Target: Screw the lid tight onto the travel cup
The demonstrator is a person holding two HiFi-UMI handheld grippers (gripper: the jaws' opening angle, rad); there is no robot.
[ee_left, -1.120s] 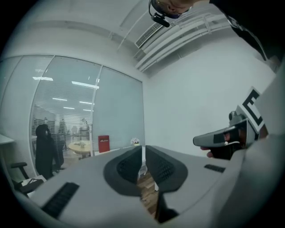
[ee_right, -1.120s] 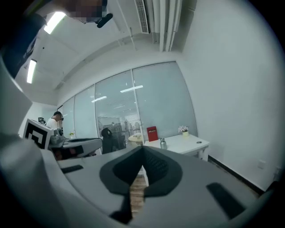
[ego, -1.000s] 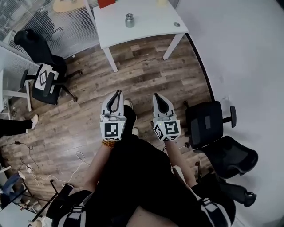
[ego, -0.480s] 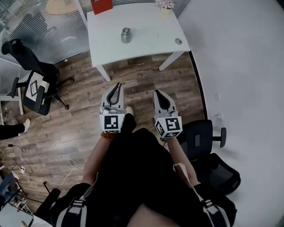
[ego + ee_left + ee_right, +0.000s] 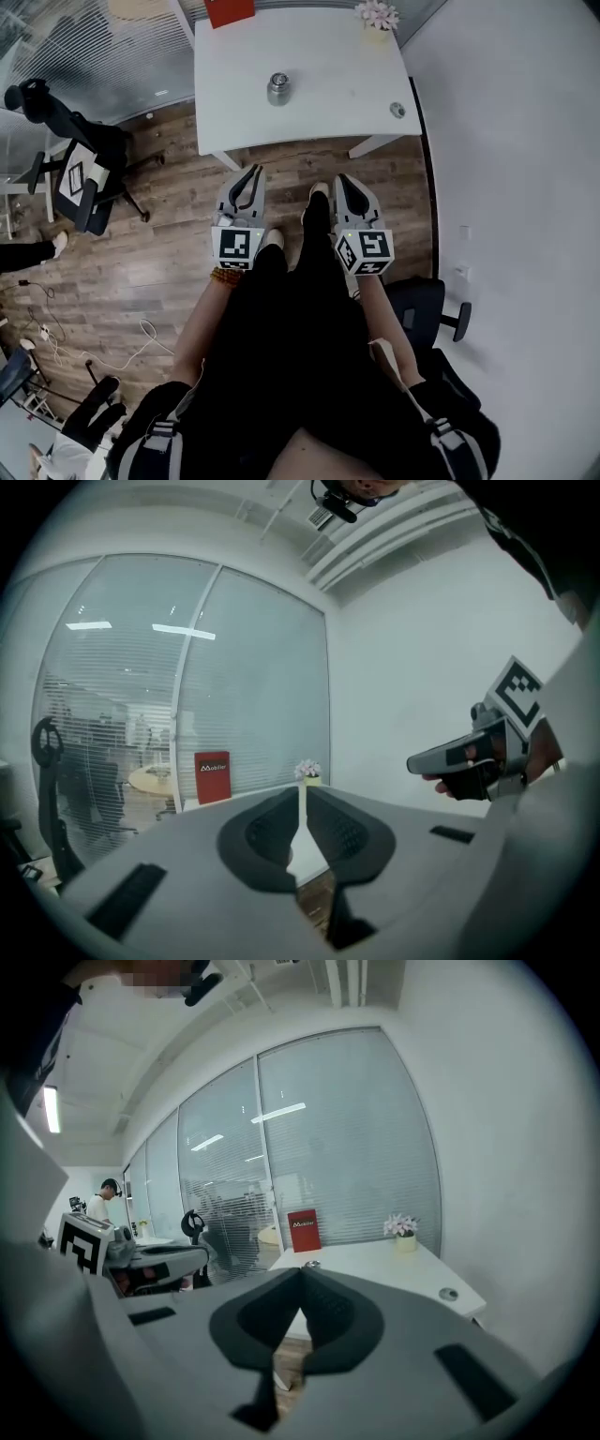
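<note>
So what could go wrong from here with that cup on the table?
Both are shut; the left gripper and right gripper must open before reaching the cup, or they may knock it over. The cup stands free on the white table, so a clumsy nudge could slide it away.

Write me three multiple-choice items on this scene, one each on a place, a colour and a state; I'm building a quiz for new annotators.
1. Where does the travel cup stand?
A. on the floor
B. on the white table
C. on a chair

2. What colour is the sign at the table's far edge?
A. red
B. blue
C. green

3. How do the jaws of the left gripper and the right gripper stand?
A. both open
B. left shut on the cup
C. both shut, empty

Key: 1 B, the cup is upright on the tabletop; 2 A, the sign is plainly red; 3 C, each gripper view shows jaws together with nothing between.
</note>
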